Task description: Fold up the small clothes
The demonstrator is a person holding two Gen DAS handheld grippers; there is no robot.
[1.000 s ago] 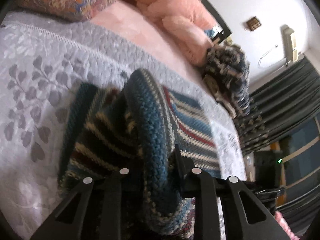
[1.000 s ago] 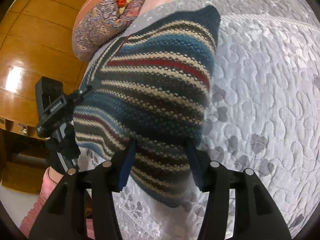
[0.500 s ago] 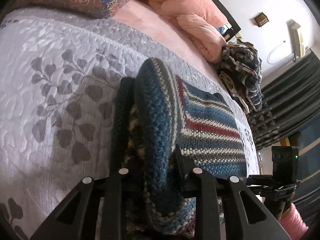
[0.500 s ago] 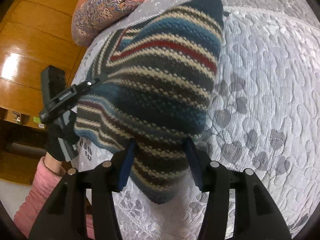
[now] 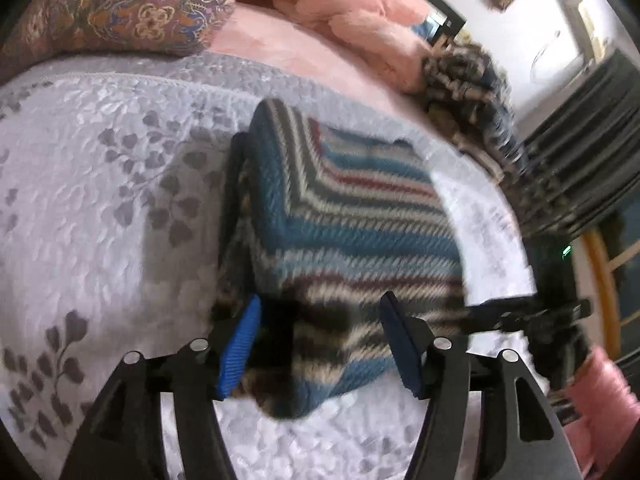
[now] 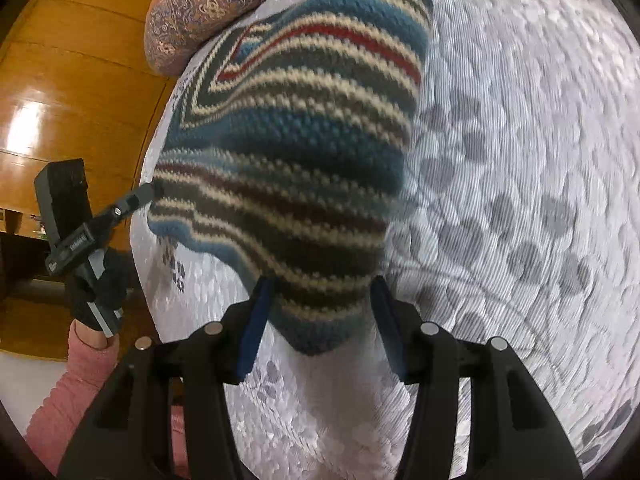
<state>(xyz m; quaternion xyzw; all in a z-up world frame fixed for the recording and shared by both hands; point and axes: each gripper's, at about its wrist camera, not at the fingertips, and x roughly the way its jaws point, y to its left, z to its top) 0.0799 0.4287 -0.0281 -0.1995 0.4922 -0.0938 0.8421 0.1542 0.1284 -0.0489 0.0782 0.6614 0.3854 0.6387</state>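
The striped knit garment [image 5: 344,236] lies folded on the bed's grey leaf-patterned bedspread [image 5: 100,208], its bands running teal, cream, dark brown and red. In the left wrist view a folded layer sits on top of a darker layer whose edge shows along the left side, and the near corner of the garment droops toward the camera. The left gripper [image 5: 320,338] has its jaws spread apart, one blue pad on each side of that near corner, gripping nothing; this view is blurred. In the right wrist view the same garment [image 6: 296,152] reaches close to the bed's left edge, and its near corner points down between the blue pads of the right gripper [image 6: 320,316], whose jaws are likewise released, with a gap on both sides of the knit.

At the left of the right wrist view, the left gripper's black body [image 6: 80,232] is held by a dark-gloved hand [image 6: 100,288] above a pink sleeve [image 6: 76,396], its tip just beside the garment's left edge. A paisley pillow [image 5: 116,8] rests at the far end of the bed, with a pink blanket [image 5: 344,8] beyond it and another patterned knit heap [image 5: 468,92] toward the far right edge. Wooden panelling [image 6: 72,80] stands beyond the bed's left edge.
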